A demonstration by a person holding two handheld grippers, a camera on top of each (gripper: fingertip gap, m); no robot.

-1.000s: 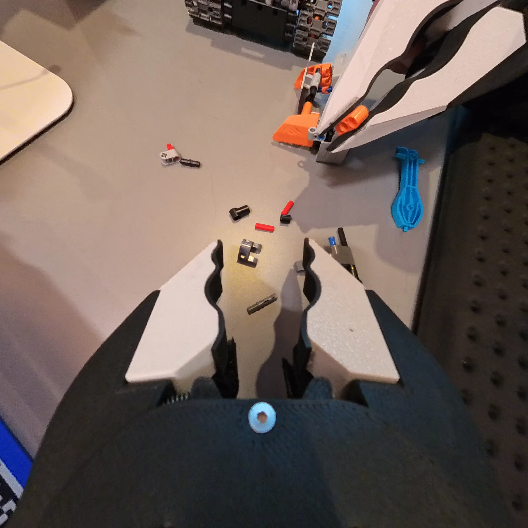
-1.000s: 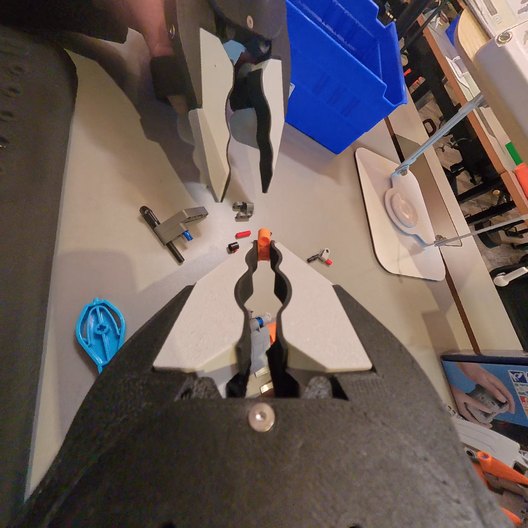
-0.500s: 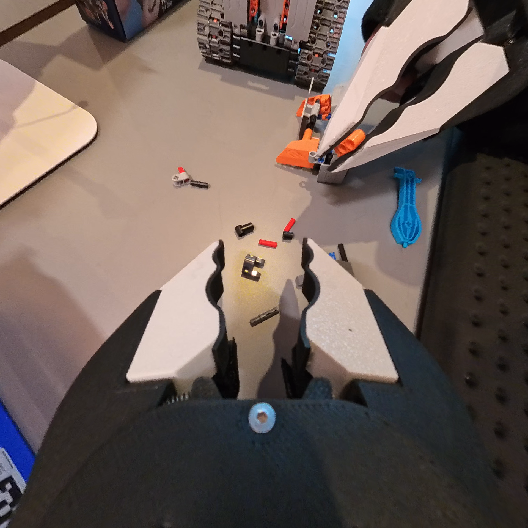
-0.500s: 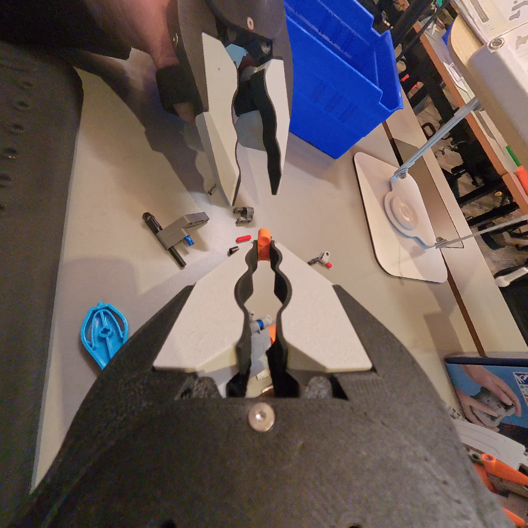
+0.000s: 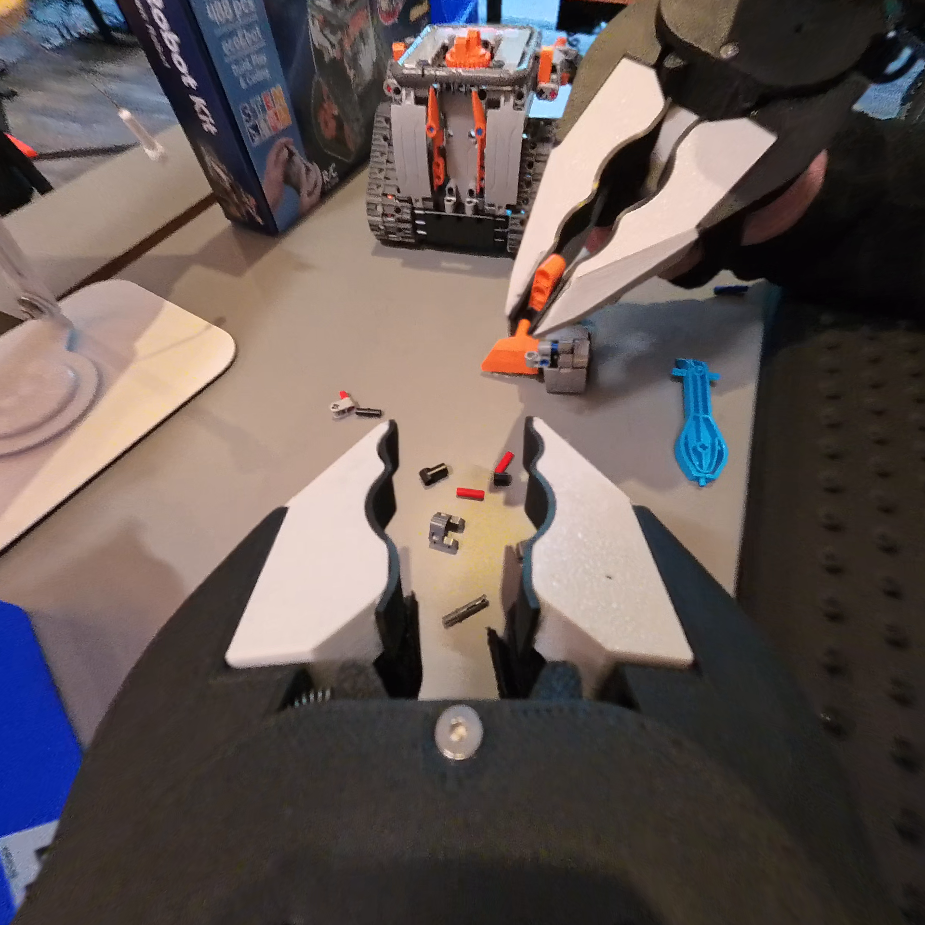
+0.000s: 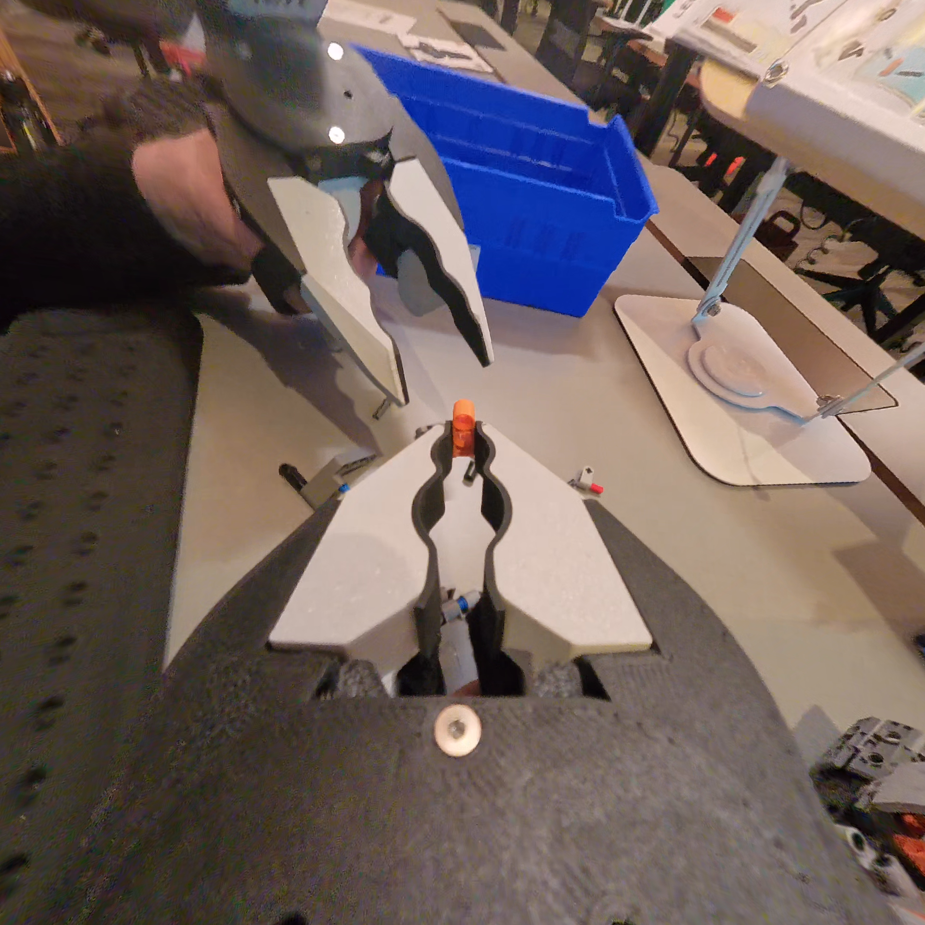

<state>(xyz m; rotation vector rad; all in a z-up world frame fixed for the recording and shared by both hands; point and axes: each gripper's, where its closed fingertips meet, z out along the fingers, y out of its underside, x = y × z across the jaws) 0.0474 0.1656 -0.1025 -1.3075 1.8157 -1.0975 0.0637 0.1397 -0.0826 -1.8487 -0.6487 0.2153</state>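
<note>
My right gripper (image 6: 463, 430) is shut on a small orange piece (image 6: 463, 425), which also shows in the left wrist view (image 5: 545, 280). An orange and grey assembly (image 5: 540, 355) sits right under its tips; I cannot tell whether they are joined. My left gripper (image 5: 460, 425) is open and empty, held above the table. Loose parts lie under it: a grey clip (image 5: 445, 532), a dark pin (image 5: 465, 609), a red pin (image 5: 470, 493) and a black connector (image 5: 433, 473). In the right wrist view the left gripper (image 6: 443, 378) hangs open just beyond the orange piece.
A tracked robot model (image 5: 465, 150) and a box (image 5: 240, 100) stand at the back. A blue tool (image 5: 698, 435) lies beside a black foam mat (image 5: 841, 550). A blue bin (image 6: 525, 200), a white stand base (image 6: 741, 400) and a grey part on a black axle (image 6: 335, 475) are nearby. Some 4 cm of space lies between my two pairs of fingers. The grey clip (image 5: 445, 532) lies around 7 cm away from my left fingertips.
Both grippers have lifted and tilted up, so more of the table's far side shows. The left stays open, the right stays shut on the orange piece. The loose parts have not moved.
</note>
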